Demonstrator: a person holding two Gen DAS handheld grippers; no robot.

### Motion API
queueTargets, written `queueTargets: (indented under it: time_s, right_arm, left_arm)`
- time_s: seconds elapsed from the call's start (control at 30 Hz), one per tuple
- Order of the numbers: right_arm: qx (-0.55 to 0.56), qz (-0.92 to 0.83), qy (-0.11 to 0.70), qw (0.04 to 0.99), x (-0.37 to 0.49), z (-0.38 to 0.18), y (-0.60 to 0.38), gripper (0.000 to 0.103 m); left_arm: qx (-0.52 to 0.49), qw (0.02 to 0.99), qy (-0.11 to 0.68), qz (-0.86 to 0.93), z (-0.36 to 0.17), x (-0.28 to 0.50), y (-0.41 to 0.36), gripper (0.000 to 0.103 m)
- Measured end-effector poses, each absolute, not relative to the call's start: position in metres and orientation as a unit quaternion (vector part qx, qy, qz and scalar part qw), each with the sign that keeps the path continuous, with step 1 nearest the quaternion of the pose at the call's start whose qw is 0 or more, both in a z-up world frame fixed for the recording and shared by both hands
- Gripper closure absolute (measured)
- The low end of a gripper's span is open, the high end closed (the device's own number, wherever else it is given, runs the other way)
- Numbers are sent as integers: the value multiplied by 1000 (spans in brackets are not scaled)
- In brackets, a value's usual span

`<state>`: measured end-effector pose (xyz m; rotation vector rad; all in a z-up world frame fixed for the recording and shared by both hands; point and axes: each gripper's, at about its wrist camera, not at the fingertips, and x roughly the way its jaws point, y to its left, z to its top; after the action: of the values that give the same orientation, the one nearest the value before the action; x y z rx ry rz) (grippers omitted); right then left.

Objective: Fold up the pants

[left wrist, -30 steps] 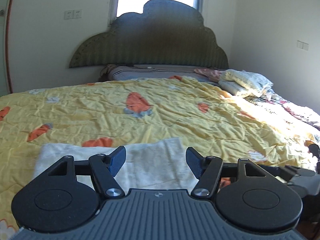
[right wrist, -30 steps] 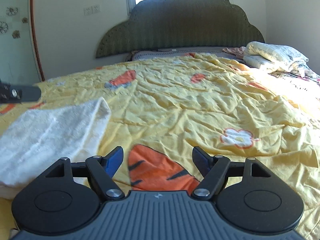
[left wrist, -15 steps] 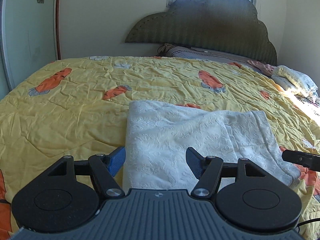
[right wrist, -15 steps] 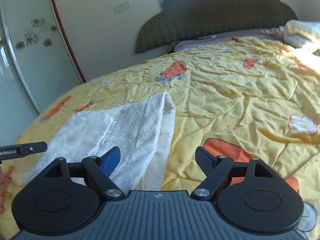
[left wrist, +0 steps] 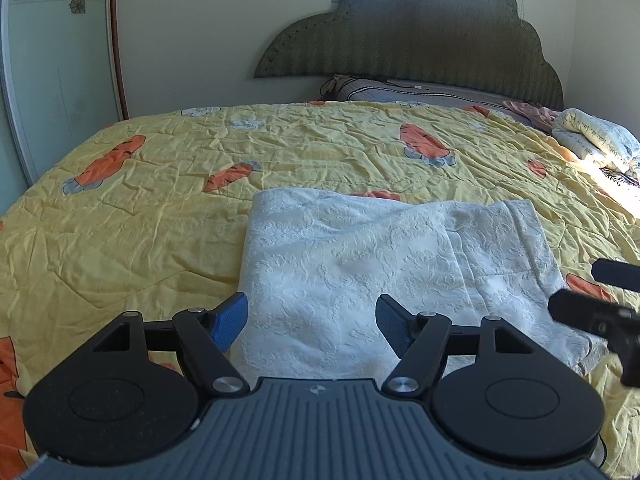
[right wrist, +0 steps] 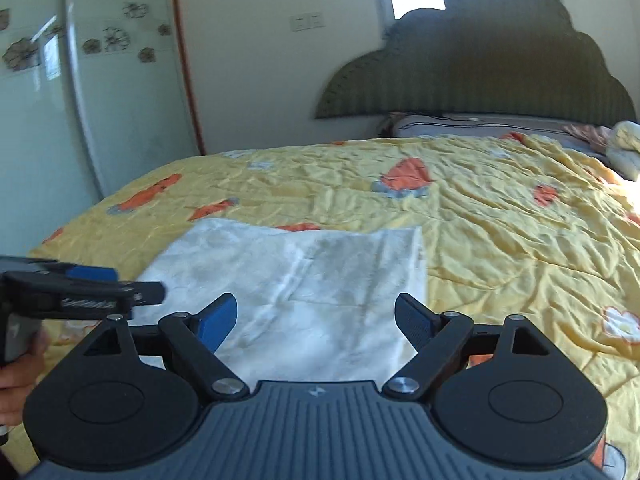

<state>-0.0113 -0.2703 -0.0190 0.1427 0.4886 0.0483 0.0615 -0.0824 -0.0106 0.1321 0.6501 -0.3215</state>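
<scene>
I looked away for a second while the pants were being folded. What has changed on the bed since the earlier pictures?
Both views swung left, bringing the white pants to the centre. The left hand-held gripper and right hand-held gripper are opening wider, empty above the cloth. Nothing was gripped or released. The folded pants and the yellow quilt lie as before.

Right gripper [right wrist: 316,322] jaws opening, empty, over folded white pants [right wrist: 304,280] on yellow quilt [right wrist: 500,232]; left gripper [right wrist: 120,288] alongside.
</scene>
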Motion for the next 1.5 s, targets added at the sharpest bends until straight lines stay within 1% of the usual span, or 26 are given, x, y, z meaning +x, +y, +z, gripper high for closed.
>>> queueTargets:
  time_s: [0.17,0.3,0.37,0.43,0.5,0.6,0.67,0.73,0.8,0.87,0.9,0.93,0.97,1.03,1.07,1.1,1.17,1.3,1.4,1.5]
  right_arm:
    - [26,53,262,963,-26,-21,-234,16]
    - [23,51,264,963,-32,-23,-235,16]
    - [55,46,260,963,-27,-22,-256,16]
    - [112,46,259,958,-14,-26,-289,16]
    - [184,51,282,940,6,-38,-326,16]
    - [272,78,317,905,36,-65,-368,15]
    - [299,99,326,891,49,-78,-381,15]
    - [322,140,319,880,58,-84,-385,15]
    - [326,154,314,878,67,-87,-383,15]
    - [317,166,317,878,78,-87,-376,16]
    - [311,170,318,879,82,-86,-373,18]
    - [303,171,322,881,86,-85,-369,29]
    - [292,163,329,883,90,-84,-367,50]
    - [283,159,334,885,91,-82,-367,64]
    - [281,162,331,886,89,-80,-366,69]
    - [275,163,328,889,86,-76,-364,71]
    - [260,166,319,896,84,-63,-356,76]
    - [223,190,282,914,93,-25,-337,77]
    - [203,220,253,920,118,0,-324,78]
    - [188,228,240,925,156,11,-310,78]
  left_arm:
    - [70,932,325,-143,-12,56,-75,28]
    - [65,931,329,-142,-11,55,-67,27]
    - [62,931,327,-151,-10,58,-63,27]
    - [54,929,322,-175,-9,67,-57,25]
    - [38,919,330,-213,-11,84,-48,25]
    - [11,892,367,-263,-19,114,-35,24]
    - [-9,877,390,-280,-27,130,-28,24]
    - [-34,864,409,-293,-38,146,-23,24]
    - [-64,849,428,-304,-50,160,-20,24]
    - [-84,848,419,-312,-53,166,-22,27]
    - [-85,844,422,-319,-53,168,-26,36]
    - [-78,846,423,-314,-52,170,-31,44]
    - [-69,851,419,-308,-51,170,-34,52]
    - [-54,862,406,-299,-49,166,-36,75]
    - [-58,867,397,-296,-46,163,-34,81]
    - [-62,872,384,-296,-42,159,-30,86]
    - [-64,882,361,-296,-33,152,-26,88]
    - [-52,908,309,-277,-4,144,-18,89]
    - [-54,925,281,-251,21,161,0,89]
    - [-40,935,273,-221,35,189,10,88]
